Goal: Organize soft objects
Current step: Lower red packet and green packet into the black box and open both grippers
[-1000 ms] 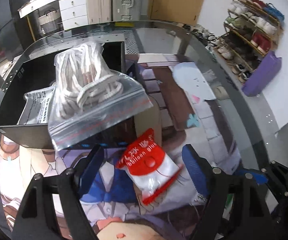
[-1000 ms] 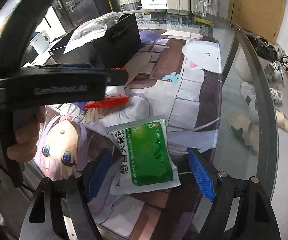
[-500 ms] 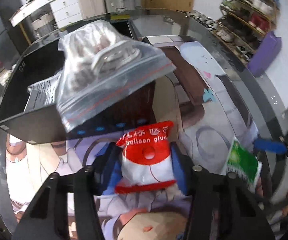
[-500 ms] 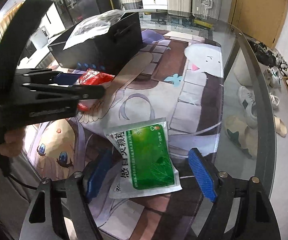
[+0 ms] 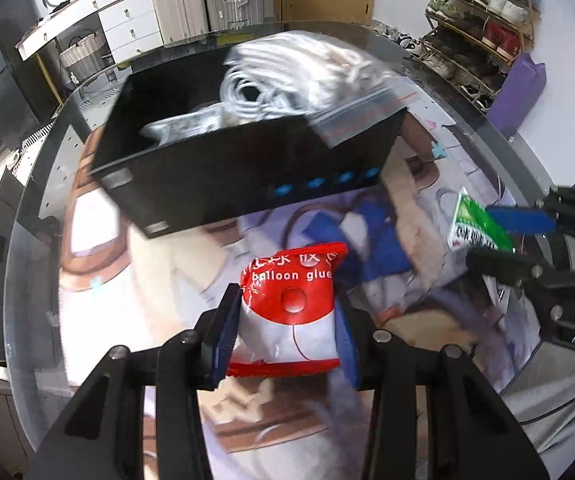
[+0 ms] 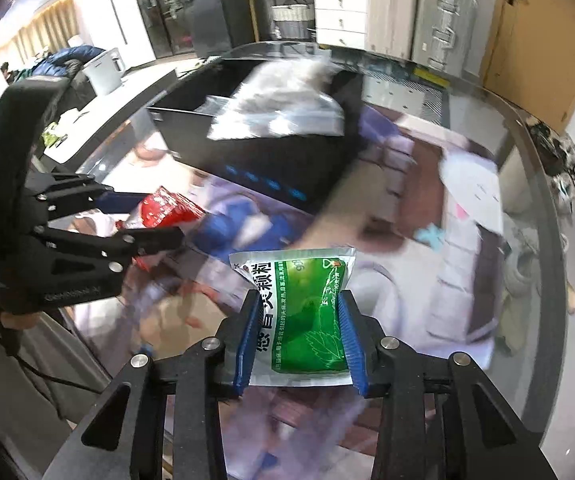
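Left wrist view: left gripper clamped on red/white balloon glue packet, held off the printed mat. Black box sits ahead on mat w/ zip bag of white cords sticking out over its rim, blurred. At right edge, right gripper pinching green packet. Shoe rack in bg. Right wrist view: right gripper's blue pads closed narrow on green packet, raised above mat, upright betw. pads. Left gripper at left w/ the red packet in its grip, near box front. Zip bag on top of box, blurred. Suitcases behind the glass table.
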